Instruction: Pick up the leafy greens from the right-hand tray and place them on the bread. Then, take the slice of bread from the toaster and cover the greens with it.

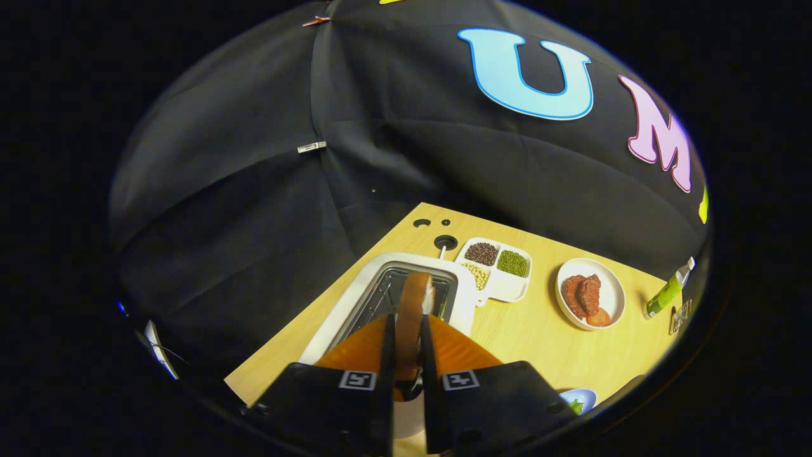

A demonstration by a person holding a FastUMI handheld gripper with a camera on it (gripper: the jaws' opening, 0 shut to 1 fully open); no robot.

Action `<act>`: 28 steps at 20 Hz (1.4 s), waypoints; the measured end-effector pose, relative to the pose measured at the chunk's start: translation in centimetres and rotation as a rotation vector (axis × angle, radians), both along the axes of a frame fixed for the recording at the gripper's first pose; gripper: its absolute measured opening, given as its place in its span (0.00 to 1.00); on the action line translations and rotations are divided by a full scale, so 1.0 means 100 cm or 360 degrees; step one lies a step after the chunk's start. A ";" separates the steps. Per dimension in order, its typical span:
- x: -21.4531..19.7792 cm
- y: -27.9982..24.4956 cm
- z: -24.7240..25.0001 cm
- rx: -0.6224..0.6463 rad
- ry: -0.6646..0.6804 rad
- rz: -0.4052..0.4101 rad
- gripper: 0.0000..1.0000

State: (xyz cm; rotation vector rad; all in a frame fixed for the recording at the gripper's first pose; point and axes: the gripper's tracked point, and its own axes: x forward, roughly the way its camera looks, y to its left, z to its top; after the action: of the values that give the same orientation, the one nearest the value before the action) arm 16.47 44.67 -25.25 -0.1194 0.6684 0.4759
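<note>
I have the gripper [406, 343] clamped edge-on around the brown-crusted slice of bread [413, 311], both fingers pressing its flat sides with only its thickness between them. The slice stands upright above the white rectangular toaster [355, 298] on the pale wooden table [533, 343]. Beyond sit a white divided tray of beans [507, 287] and a white round plate of reddish meat [610, 293].
</note>
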 end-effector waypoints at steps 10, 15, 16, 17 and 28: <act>-0.008 -0.005 0.054 0.0130 -0.0028 0.0130 0.16; -0.009 -0.036 0.088 0.0226 -0.0058 0.0087 0.16; -0.008 -0.047 0.095 0.0223 -0.0076 0.0074 0.16; -0.006 -0.063 0.105 0.0214 -0.0119 0.0041 0.13; -0.041 -0.207 0.085 0.0203 -0.0054 -0.0121 0.11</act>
State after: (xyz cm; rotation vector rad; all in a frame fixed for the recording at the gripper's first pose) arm 12.34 24.00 -16.74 0.0183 0.6054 0.4411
